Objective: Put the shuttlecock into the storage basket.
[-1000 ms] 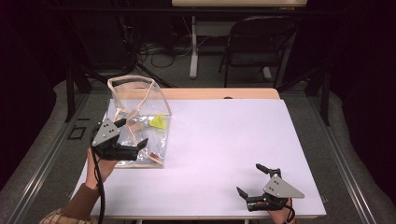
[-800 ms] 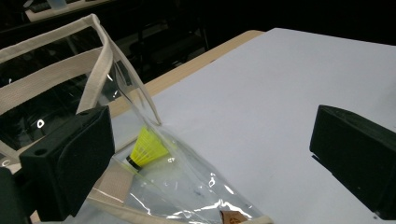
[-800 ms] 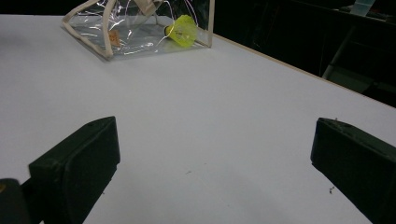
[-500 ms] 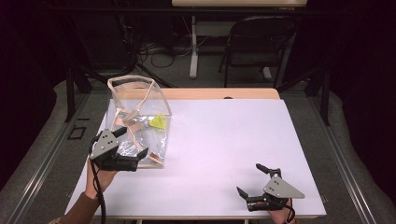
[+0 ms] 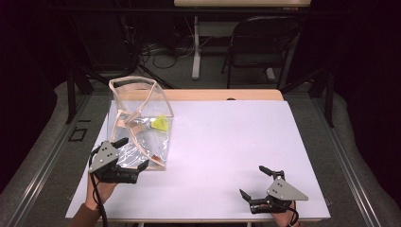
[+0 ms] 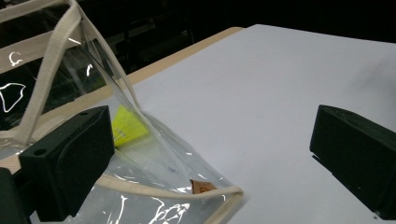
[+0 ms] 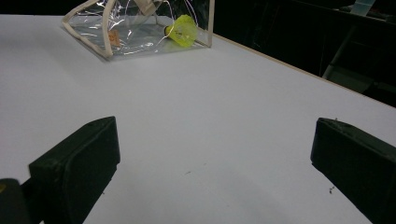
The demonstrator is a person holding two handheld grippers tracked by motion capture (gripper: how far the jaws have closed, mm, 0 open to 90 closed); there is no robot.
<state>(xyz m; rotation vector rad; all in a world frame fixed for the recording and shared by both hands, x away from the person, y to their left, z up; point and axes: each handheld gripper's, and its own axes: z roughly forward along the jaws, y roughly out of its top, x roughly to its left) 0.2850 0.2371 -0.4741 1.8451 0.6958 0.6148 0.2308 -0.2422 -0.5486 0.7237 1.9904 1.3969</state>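
Observation:
A clear plastic bag (image 5: 142,142) with beige trim and straps stands at the table's left, its mouth facing up. Inside lies a yellow shuttlecock (image 5: 161,124). My left gripper (image 5: 134,152) is open at the bag's near edge. In the left gripper view the bag (image 6: 60,70) has its near corner between the wide-apart jaws, with the shuttlecock (image 6: 127,126) beyond the left jaw. My right gripper (image 5: 251,180) is open at the near right, holding nothing. Far ahead in the right gripper view stand the bag (image 7: 135,32) and shuttlecock (image 7: 183,29).
A white sheet covers the table (image 5: 236,137), with a wooden strip (image 5: 222,94) bare along the far edge. A small brown tag (image 6: 201,186) sits at the bag's near corner. A dark folding chair (image 5: 262,42) and cables stand beyond the table.
My left gripper has drawn back toward the near edge, away from the bag's middle. The right gripper has stayed in place.

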